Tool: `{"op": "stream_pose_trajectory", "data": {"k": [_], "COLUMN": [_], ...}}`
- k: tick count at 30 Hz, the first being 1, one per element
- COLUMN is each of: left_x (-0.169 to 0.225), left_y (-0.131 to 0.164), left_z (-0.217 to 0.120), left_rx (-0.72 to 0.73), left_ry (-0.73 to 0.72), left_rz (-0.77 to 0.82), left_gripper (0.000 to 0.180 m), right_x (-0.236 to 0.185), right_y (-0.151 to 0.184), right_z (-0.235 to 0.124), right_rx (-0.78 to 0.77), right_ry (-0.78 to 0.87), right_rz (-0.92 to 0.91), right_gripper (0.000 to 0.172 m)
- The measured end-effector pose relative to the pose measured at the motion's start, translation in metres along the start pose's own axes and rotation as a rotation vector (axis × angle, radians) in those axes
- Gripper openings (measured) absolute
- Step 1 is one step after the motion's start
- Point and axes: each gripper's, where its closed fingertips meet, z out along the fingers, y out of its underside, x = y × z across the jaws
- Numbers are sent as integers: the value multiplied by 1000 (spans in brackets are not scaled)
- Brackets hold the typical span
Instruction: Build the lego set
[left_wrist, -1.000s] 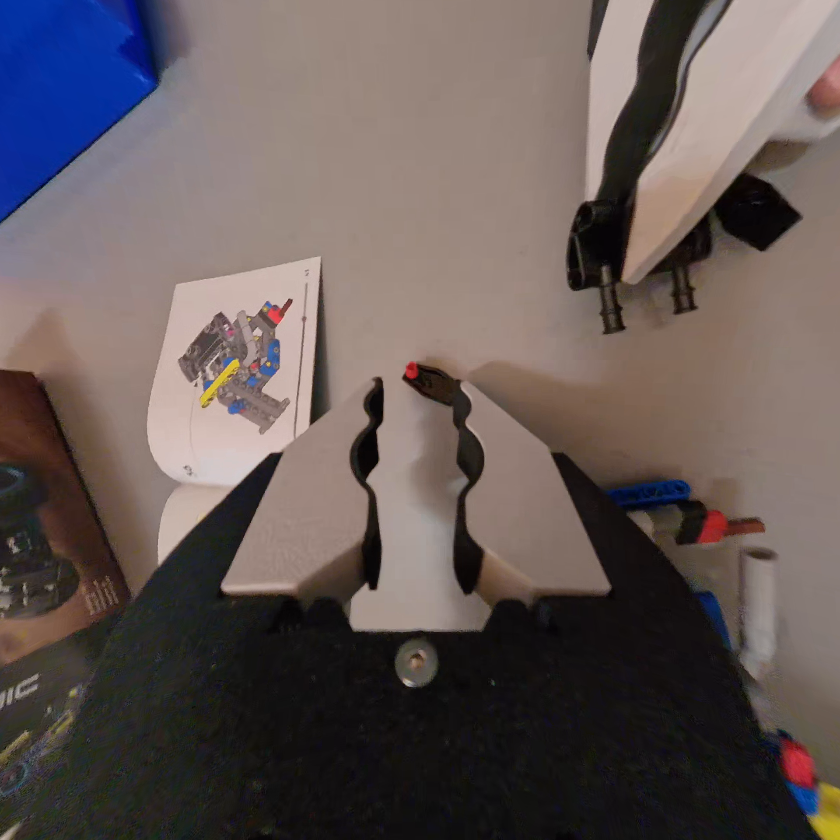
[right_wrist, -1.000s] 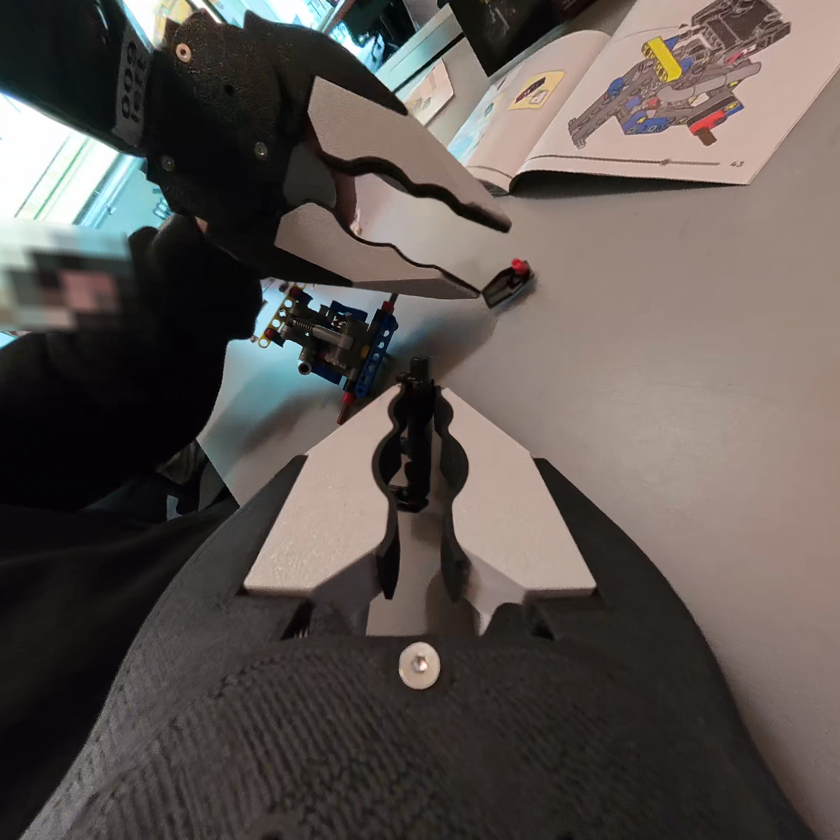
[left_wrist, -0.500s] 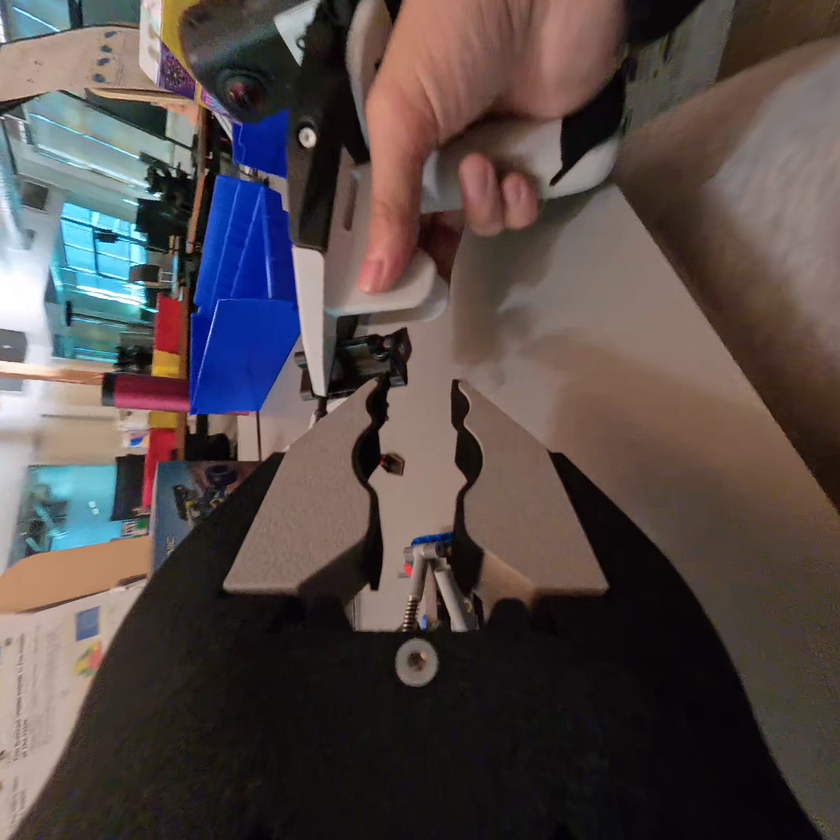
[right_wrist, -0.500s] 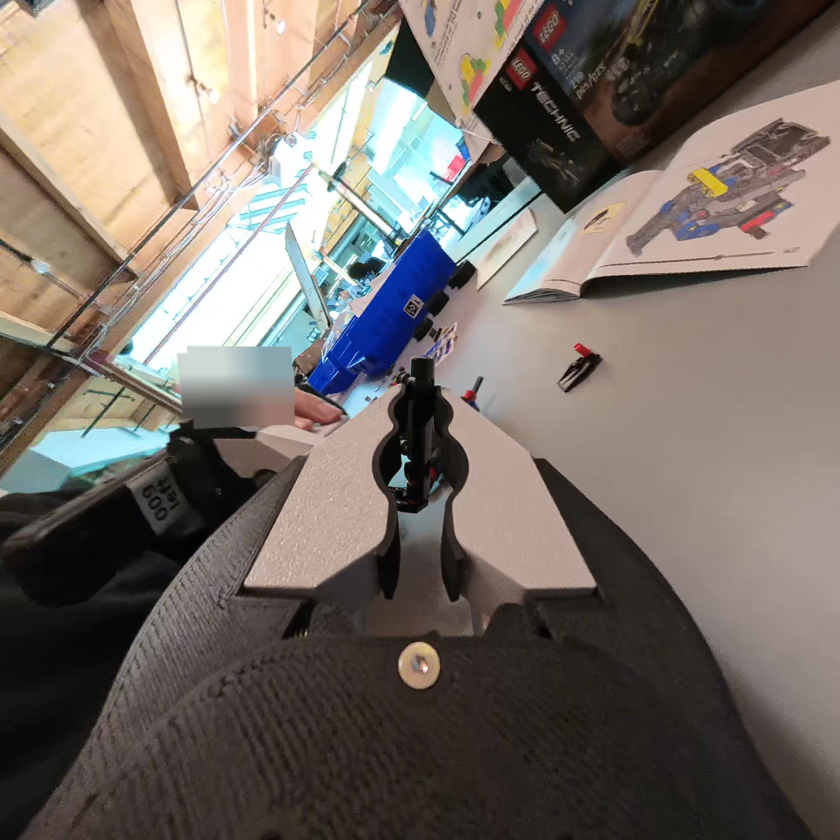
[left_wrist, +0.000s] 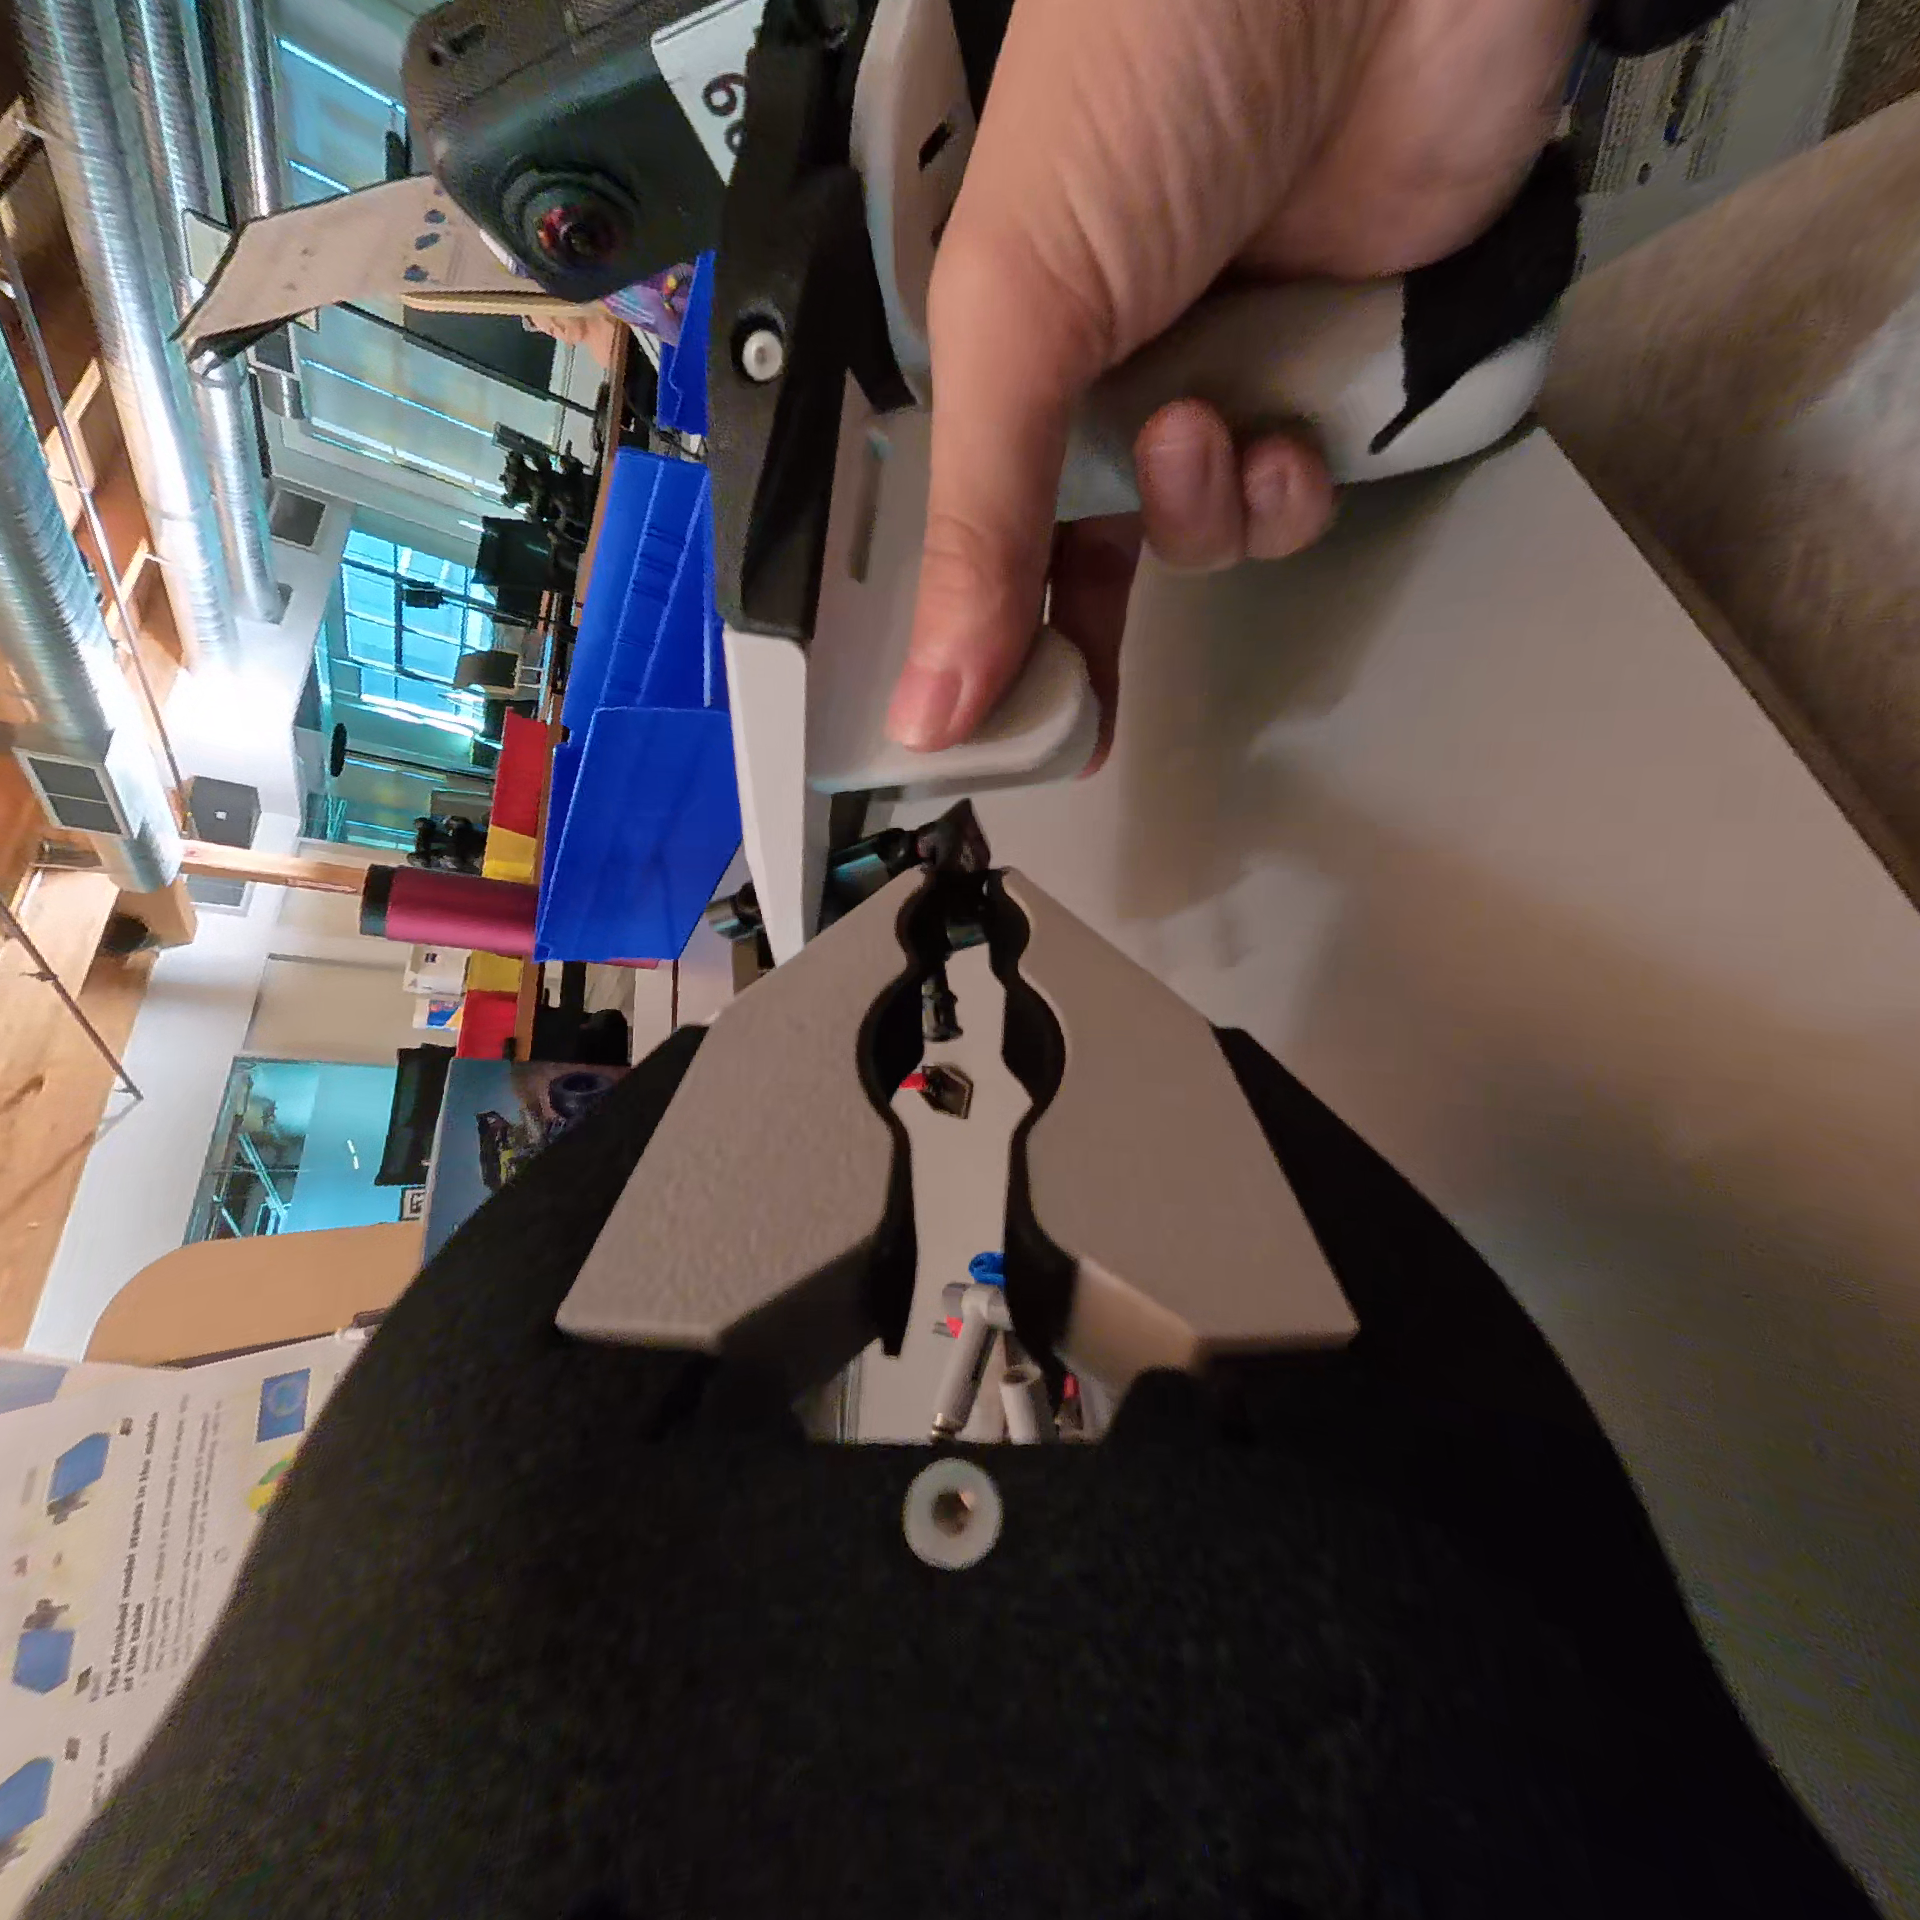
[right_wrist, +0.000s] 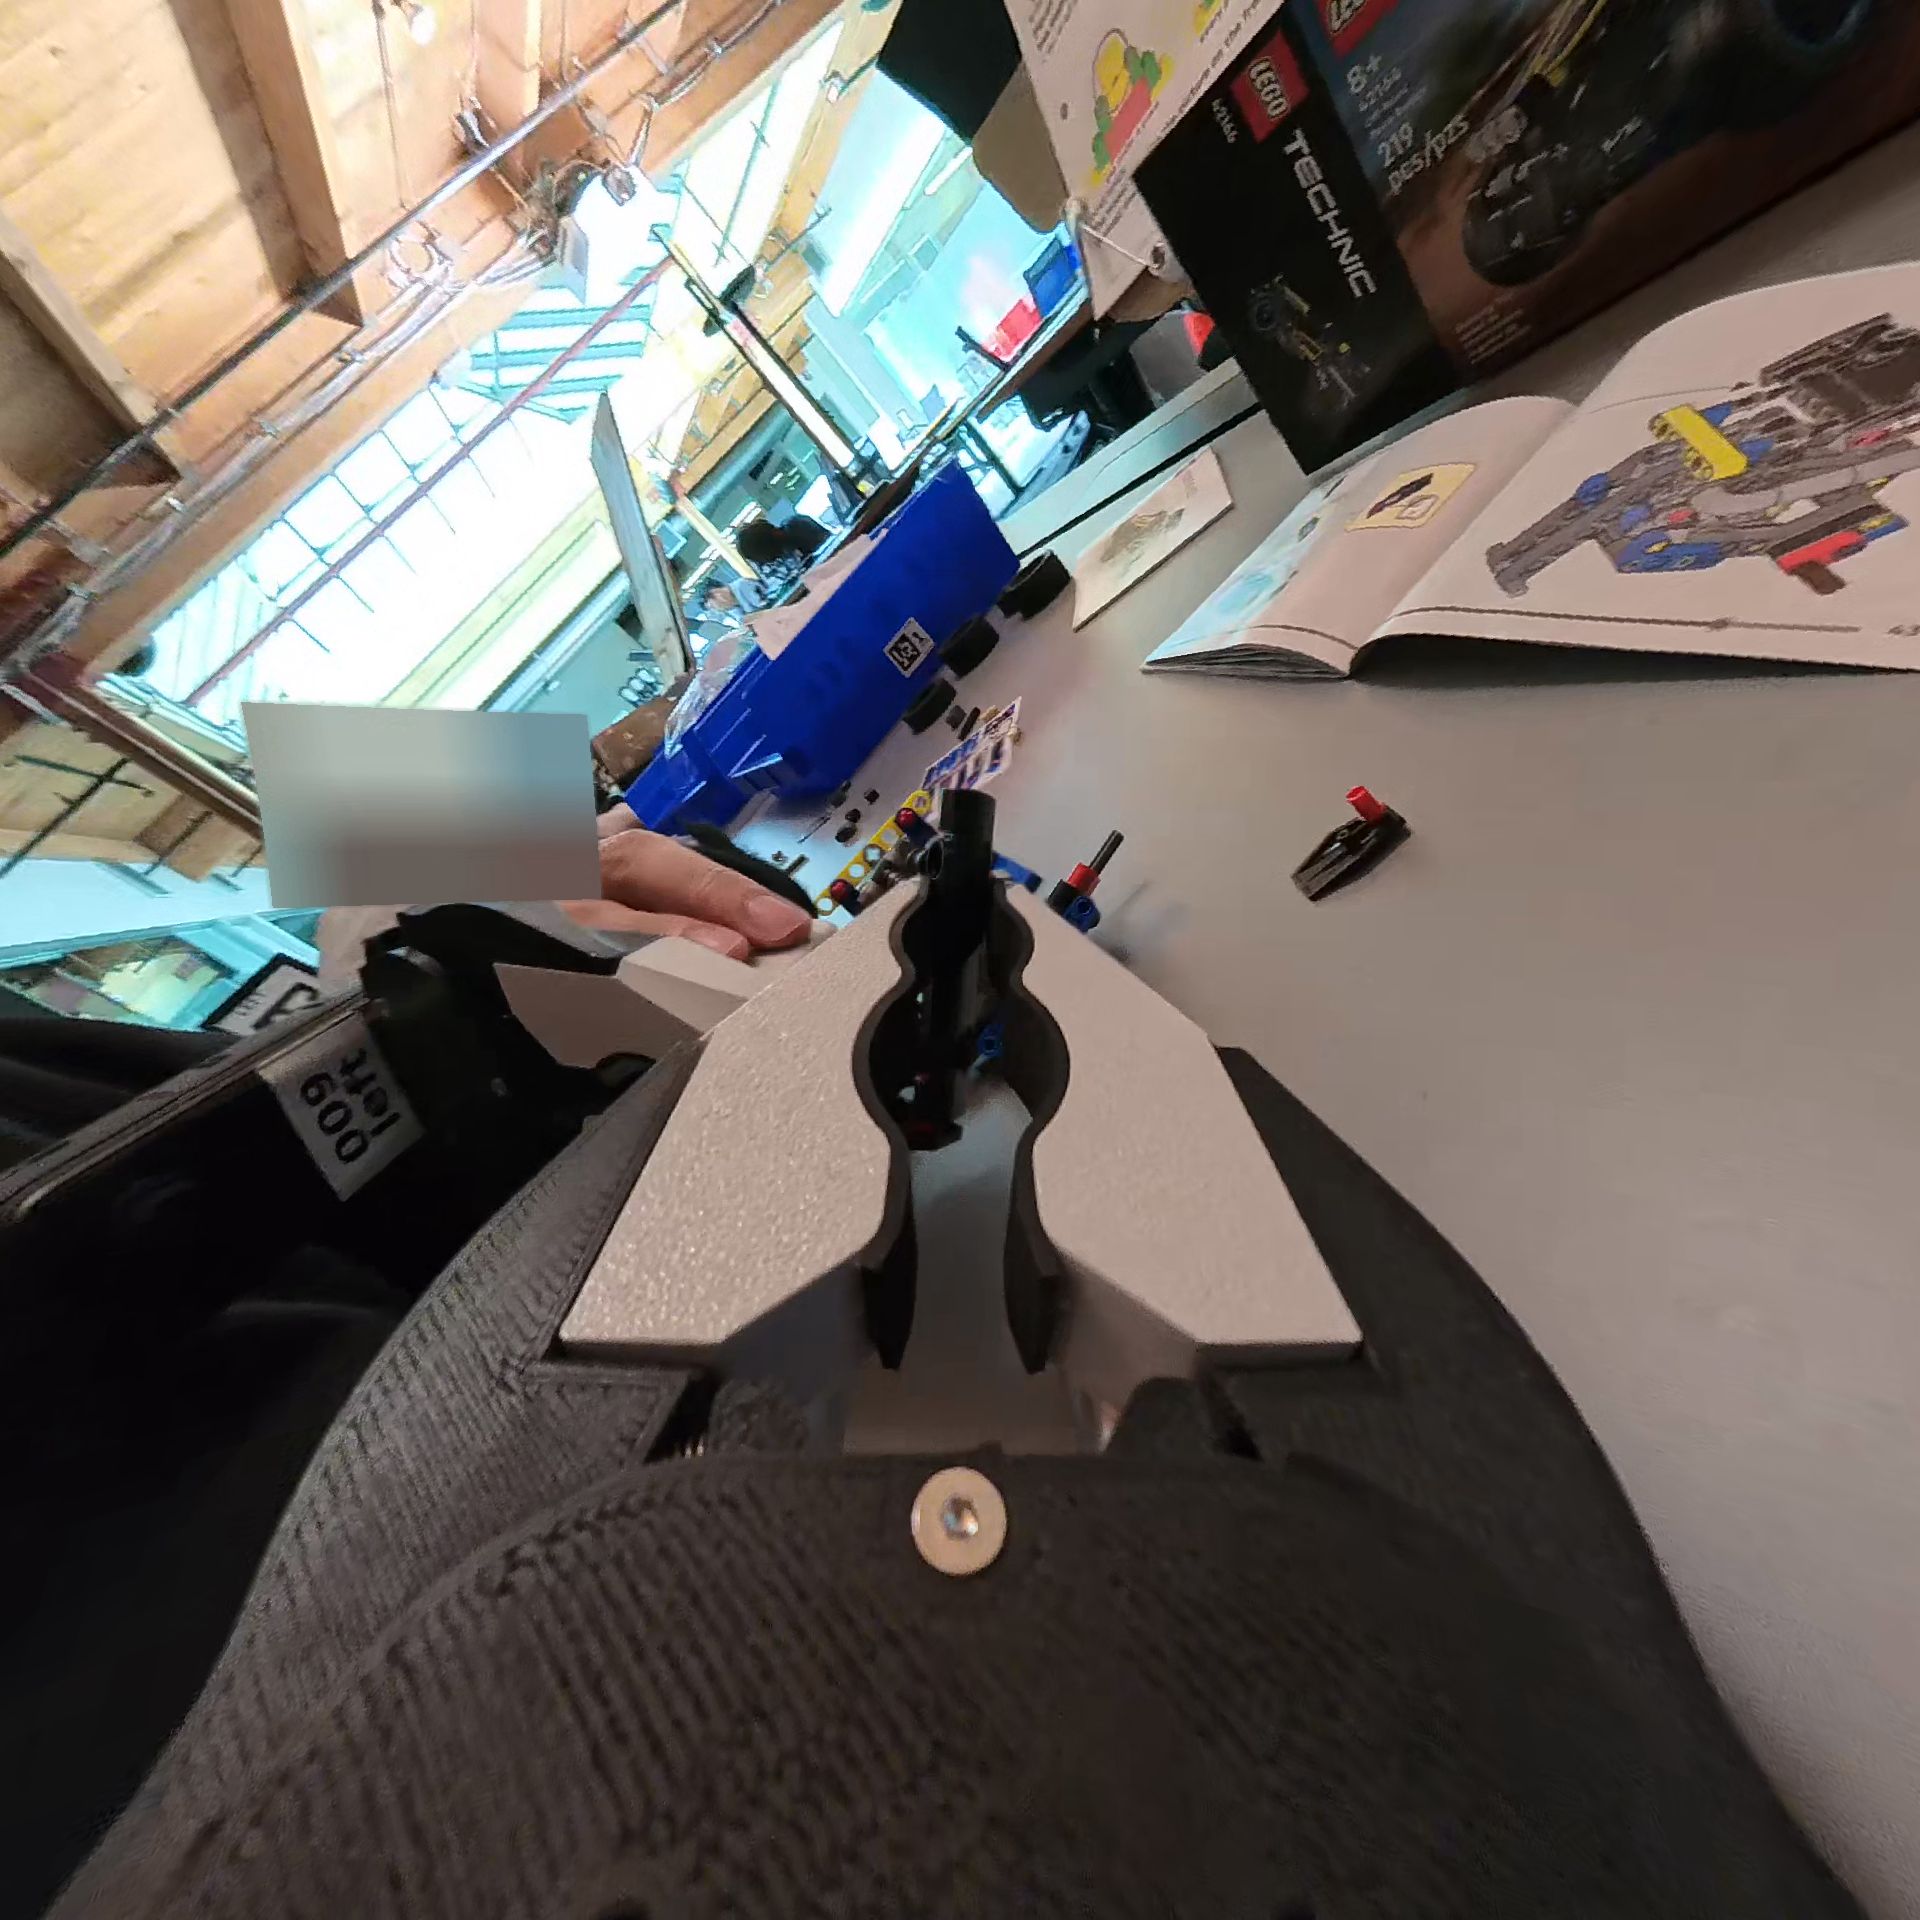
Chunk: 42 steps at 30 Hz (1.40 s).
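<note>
Left claw (left_wrist: 961, 904): narrow, tips pinched on the near end of a black toy piece (left_wrist: 951, 920); a short black peg hangs below the tips in the scalloped gap. Right claw (right_wrist: 956, 894): narrow as well, pads pressed on the same black toy piece, which stands up between them and pokes out past the tips. Held clear of the grey table (right_wrist: 1558, 1143), between the two claws, which meet roughly crosswise. Right claw gripped by a hand (left_wrist: 1195, 260) with the thumb on its lever.

Judgement: with two grips on one small part, best kept steady and square. Any twist between the claws would likely lever the peg loose or spin the part in the pads.

Surroundings: small black wedge with a red stud (right_wrist: 1351, 842) lying alone on the table, well apart. Red-and-black pin (right_wrist: 1086, 883) and a half-built yellow-and-blue model (right_wrist: 873, 862) just beyond the tips. Farther off, an open booklet (right_wrist: 1558, 540), a dark box (right_wrist: 1455, 208) and a blue bin (right_wrist: 831, 665). Nothing seen between the claws and the part. The view past the tips is crowded by loose bits.
</note>
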Motion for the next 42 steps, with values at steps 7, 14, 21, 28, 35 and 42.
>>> {"op": "stream_pose_trajectory", "data": {"k": [7,14,21,28,35,42], "left_x": [5,4,4,69,28,19], "left_y": [-7,-6,-7,-27,25,42], "left_z": [4,4,8,8,29,47], "left_rx": [-15,-28,-7,23,-276,-390], "left_ry": [72,38,87,359,82,6], "left_rz": [-146,-81,-65,73,149,212], "left_gripper": [2,3,2,0,0,14], "right_x": [5,6,9,17,37,39], "right_y": [5,3,0,-29,-28,-32], "right_z": [2,-3,-6,-17,-28,-42], "right_rx": [-47,-25,-31,39,46,56], "right_ry": [55,29,61,125,94,52], "right_rz": [-36,9,-29,-114,1,46], "right_gripper": [7,6,6,7,6,6]}}
